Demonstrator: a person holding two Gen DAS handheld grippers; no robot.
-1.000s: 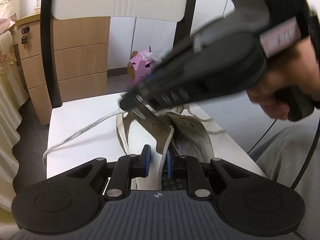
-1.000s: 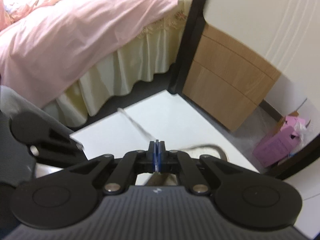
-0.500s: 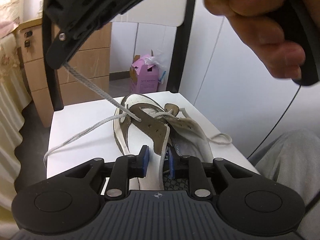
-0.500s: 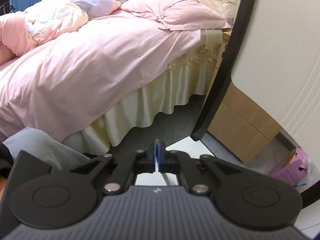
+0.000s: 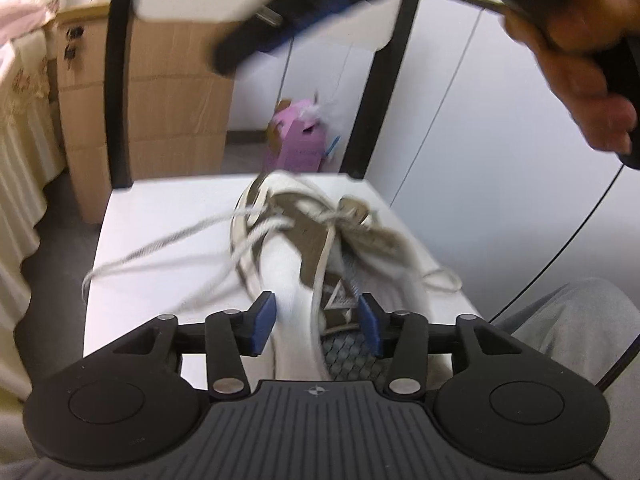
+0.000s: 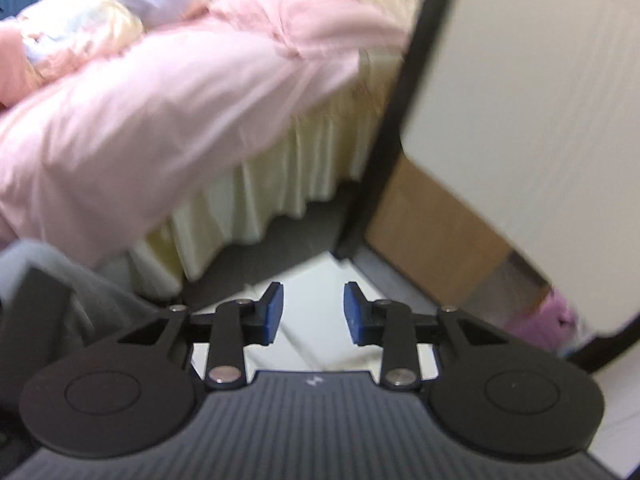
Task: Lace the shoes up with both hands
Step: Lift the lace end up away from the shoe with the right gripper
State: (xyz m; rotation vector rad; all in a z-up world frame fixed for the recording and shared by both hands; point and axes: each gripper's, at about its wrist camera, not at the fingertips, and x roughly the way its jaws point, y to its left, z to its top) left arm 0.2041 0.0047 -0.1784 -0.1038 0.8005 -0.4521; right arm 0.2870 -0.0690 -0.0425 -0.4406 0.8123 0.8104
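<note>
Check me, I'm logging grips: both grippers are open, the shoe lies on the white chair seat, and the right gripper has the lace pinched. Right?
Not quite. The right gripper holds nothing: the right wrist view shows its jaws apart with an empty gap. The rest stands: the left gripper is open, and the shoe lies on the white chair seat.

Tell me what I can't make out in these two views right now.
- Shoe heel, left wrist view: hidden behind the left gripper.
- Eyelets and lace routing, left wrist view: motion blur.
- Shoe, right wrist view: out of frame below the open right gripper.
- Chair seat, right wrist view: mostly hidden by the gripper body.
</note>
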